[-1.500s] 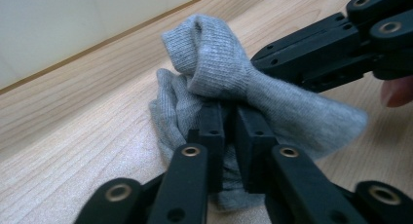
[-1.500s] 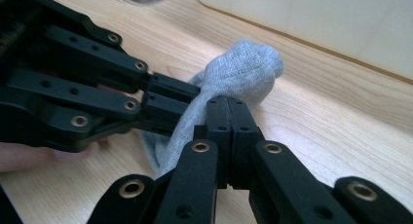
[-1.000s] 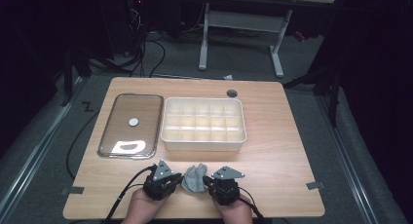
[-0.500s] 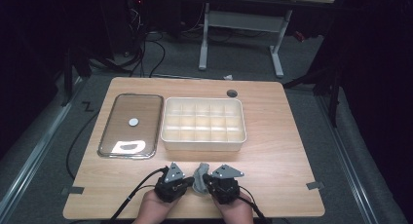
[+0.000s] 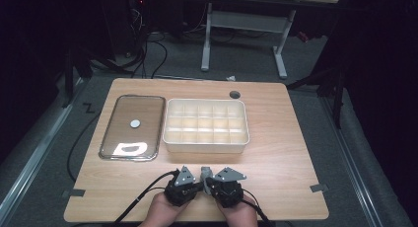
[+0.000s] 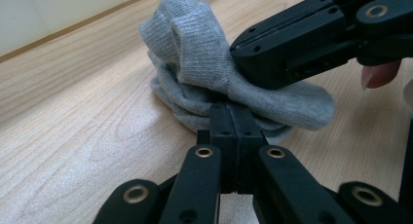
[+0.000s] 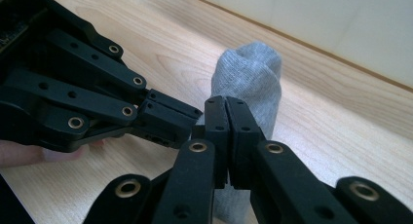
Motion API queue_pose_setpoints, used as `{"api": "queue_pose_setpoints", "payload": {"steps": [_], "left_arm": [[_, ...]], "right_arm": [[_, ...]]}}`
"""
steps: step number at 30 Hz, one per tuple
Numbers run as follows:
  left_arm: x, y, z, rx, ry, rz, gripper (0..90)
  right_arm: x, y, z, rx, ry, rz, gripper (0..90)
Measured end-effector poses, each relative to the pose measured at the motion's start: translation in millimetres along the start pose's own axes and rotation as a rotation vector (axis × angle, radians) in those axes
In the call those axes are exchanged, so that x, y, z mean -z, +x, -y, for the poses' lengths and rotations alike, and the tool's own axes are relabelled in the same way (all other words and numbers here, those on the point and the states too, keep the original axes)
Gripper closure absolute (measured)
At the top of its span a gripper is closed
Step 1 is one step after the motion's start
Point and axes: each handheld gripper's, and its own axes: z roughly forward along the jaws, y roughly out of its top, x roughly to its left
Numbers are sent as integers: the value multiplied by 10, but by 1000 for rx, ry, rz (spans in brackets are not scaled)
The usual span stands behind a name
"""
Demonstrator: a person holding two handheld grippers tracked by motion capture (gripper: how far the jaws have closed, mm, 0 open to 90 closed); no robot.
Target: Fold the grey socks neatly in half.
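Observation:
A small grey sock (image 5: 205, 172) lies bunched on the wooden table (image 5: 286, 138) near its front edge, between my two grippers. My left gripper (image 5: 197, 183) comes at it from the left; its jaws have just been closing and now pinch the sock's lower fold (image 6: 195, 44), with the tips (image 6: 235, 118) pressed together on the cloth. My right gripper (image 5: 210, 184) comes from the right, shut on the same sock (image 7: 253, 70) at its tips (image 7: 226, 112). The two grippers' tips nearly touch. A hand holds each gripper.
A shallow metal tray (image 5: 113, 138) with a small white disc (image 5: 134, 123) in it lies at the back left. A white box (image 5: 205, 144) divided into several compartments stands in the middle. A dark cable hole (image 5: 235, 94) sits behind the box. Cables trail off the front edge.
My left gripper has moved right, toward the right gripper, and its jaws have shut on the sock. The sock is more bunched and upright. The right gripper has stayed put.

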Motion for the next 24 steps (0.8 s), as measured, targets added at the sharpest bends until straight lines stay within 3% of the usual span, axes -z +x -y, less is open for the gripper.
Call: {"api": "queue_pose_setpoints", "payload": {"steps": [6,16,21,24], "left_arm": [[95,49,25,-7,-9,-20,861],[238,185,104,15,-76,-54,665],[274,189,94,18,-121,-47,639],[306,176,51,22,-136,-25,681]], "right_arm": [[-71,-29,68,-10,23,-13,900],[-116,-6,115,-19,7,-12,900],[-121,16,142,-8,-11,-3,900],[-123,8,146,-7,-15,-9,900]]}}
